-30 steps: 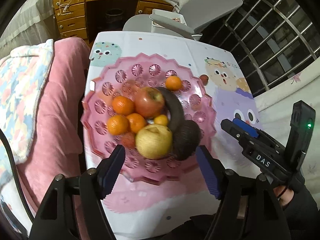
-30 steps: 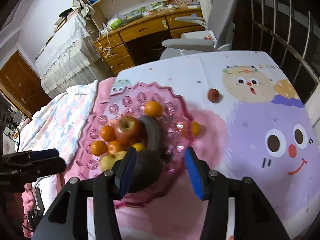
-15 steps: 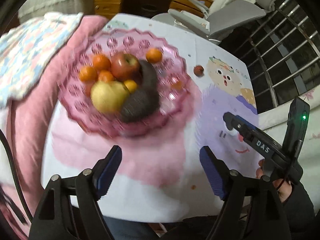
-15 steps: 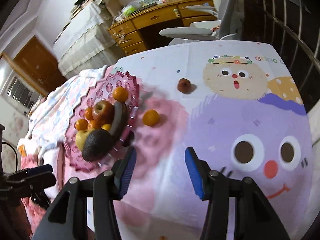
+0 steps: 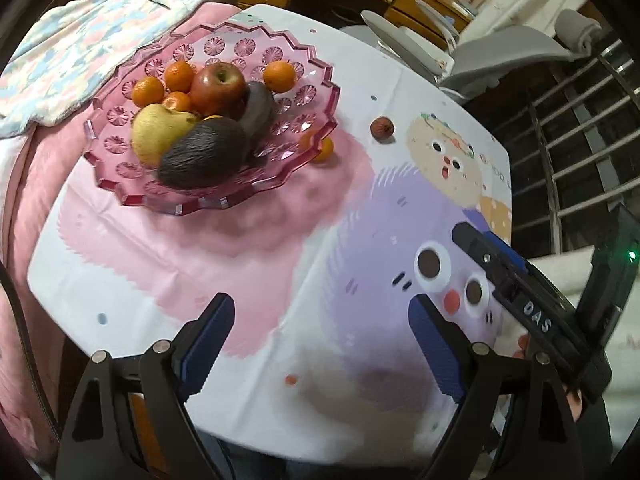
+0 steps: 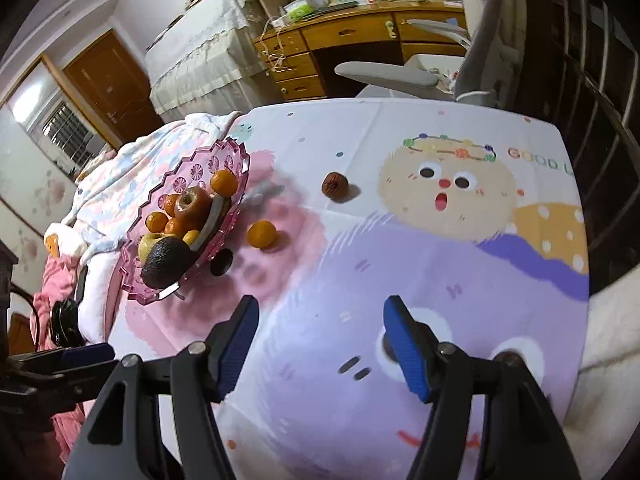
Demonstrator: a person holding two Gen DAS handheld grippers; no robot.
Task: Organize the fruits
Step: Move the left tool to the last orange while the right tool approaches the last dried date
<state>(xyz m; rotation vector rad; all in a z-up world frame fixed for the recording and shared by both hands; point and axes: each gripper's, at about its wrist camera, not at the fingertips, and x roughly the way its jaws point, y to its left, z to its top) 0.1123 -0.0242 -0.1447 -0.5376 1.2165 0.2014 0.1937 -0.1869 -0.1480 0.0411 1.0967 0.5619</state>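
Left to right: pink bowl point(image 5: 316, 60) heaped with fruit; a loose orange point(image 6: 261, 233) just beside its rim; a brown date point(image 6: 335, 186) farther right on the desk point(image 6: 400, 280). Left gripper point(image 5: 320, 340) and right gripper point(image 6: 320, 344) hover empty, jaws just opening. Step: between picks. Next: probably reach forward, close on the orange, and carry it to the bowl.

White capital letters "DAS" are printed on the black body of the right gripper point(image 5: 486, 256), seen just right of the left gripper's jaws. On the cartoon tablecloth point(image 6: 400, 240), up and to the right of the right gripper's jaws, coloured capitals read "GOOD" beside a round cartoon face; further letters are cut off at the edge.
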